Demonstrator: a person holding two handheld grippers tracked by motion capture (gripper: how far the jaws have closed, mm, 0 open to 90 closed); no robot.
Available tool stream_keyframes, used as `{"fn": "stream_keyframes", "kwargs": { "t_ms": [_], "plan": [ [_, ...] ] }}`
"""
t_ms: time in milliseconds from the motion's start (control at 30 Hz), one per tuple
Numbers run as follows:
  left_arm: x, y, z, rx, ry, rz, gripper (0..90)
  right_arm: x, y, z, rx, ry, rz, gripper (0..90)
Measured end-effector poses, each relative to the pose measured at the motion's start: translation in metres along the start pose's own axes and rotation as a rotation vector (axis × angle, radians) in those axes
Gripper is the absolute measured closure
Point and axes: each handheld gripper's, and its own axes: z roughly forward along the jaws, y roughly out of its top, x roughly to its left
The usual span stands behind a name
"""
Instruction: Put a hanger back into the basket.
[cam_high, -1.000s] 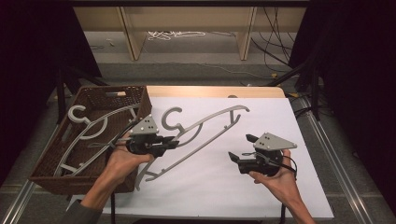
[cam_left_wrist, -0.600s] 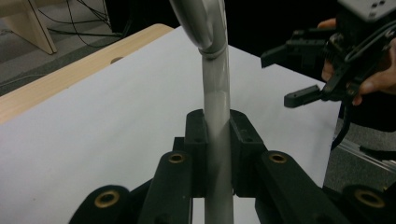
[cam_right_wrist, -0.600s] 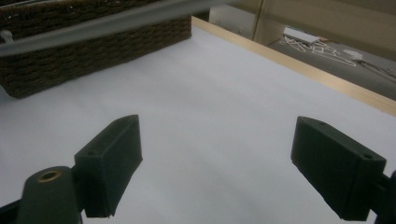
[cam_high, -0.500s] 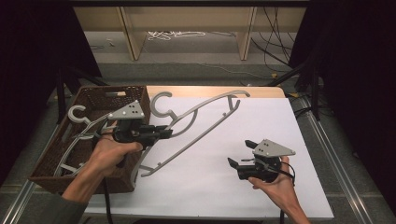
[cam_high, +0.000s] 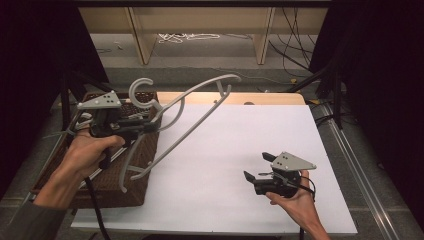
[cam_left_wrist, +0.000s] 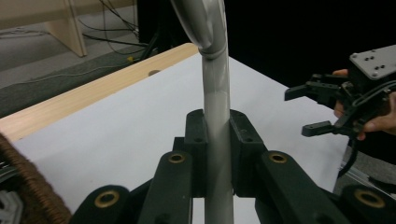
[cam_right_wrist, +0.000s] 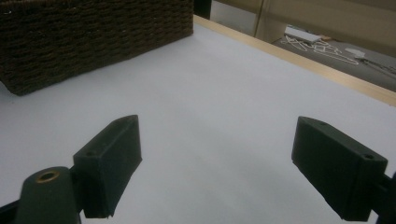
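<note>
Now, quick pass, biggest first.
table (cam_high: 235, 165): white top, wooden far edge; I see nothing lying on the sheet.
basket (cam_high: 127, 187): brown wicker at the table's left edge, more grey hangers (cam_high: 80, 122) inside.
hanger (cam_high: 192, 120): grey plastic; a second ago it lay flat across the sheet, now it's lifted, tilted, hook end over the basket. I judge it's being carried to the basket, drop-off not yet done.
left gripper (cam_high: 150, 125): jaws clamped tight on the hanger's bar; in the left gripper view the bar runs up between the pads (cam_left_wrist: 243, 140).
left hand (cam_high: 92, 152): raised and drawn leftward over the basket rim, gripper about level.
right gripper (cam_high: 254, 167): jaws wide apart, holding nothing, low near the table's front right, barely shifted.
</note>
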Motion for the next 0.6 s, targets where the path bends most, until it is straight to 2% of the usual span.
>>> {"fn": "stream_keyframes", "kwargs": {
  "t_ms": [33, 167, 200, 267, 333, 367, 400, 467, 600],
  "plan": [
    [0.000, 0.000, 0.000, 0.000, 0.000, 0.000, 79.7, 0.000, 0.000, 0.000, 0.000, 0.000, 0.000, 16.7],
    [0.017, 0.001, -0.011, -0.002, 0.060, -0.021, 79.7, 0.000, -0.002, 0.001, 0.007, 0.001, 0.002, 16.7],
    [0.017, 0.001, -0.011, -0.002, 0.060, -0.021, 79.6, 0.000, -0.002, 0.001, 0.007, 0.001, 0.002, 16.7],
    [0.027, 0.002, -0.018, -0.012, 0.090, -0.033, 79.7, 0.000, -0.002, 0.001, 0.012, 0.001, 0.003, 16.7],
    [0.030, 0.002, -0.020, -0.015, 0.100, -0.034, 79.7, 0.000, -0.002, 0.001, 0.005, 0.002, 0.004, 16.7],
    [0.036, 0.001, -0.023, -0.020, 0.125, -0.034, 79.6, -0.001, -0.003, 0.001, 0.005, 0.000, 0.004, 16.7],
    [0.036, 0.001, -0.023, -0.020, 0.125, -0.034, 79.7, -0.001, -0.003, 0.001, 0.005, 0.000, 0.004, 16.7],
    [0.046, -0.003, -0.027, -0.022, 0.152, -0.055, 79.6, 0.000, -0.003, 0.002, -0.004, -0.004, 0.005, 16.7],
    [0.055, -0.008, -0.030, -0.022, 0.180, -0.057, 79.6, 0.000, -0.004, 0.002, -0.004, -0.006, 0.007, 16.7]
  ]
}}
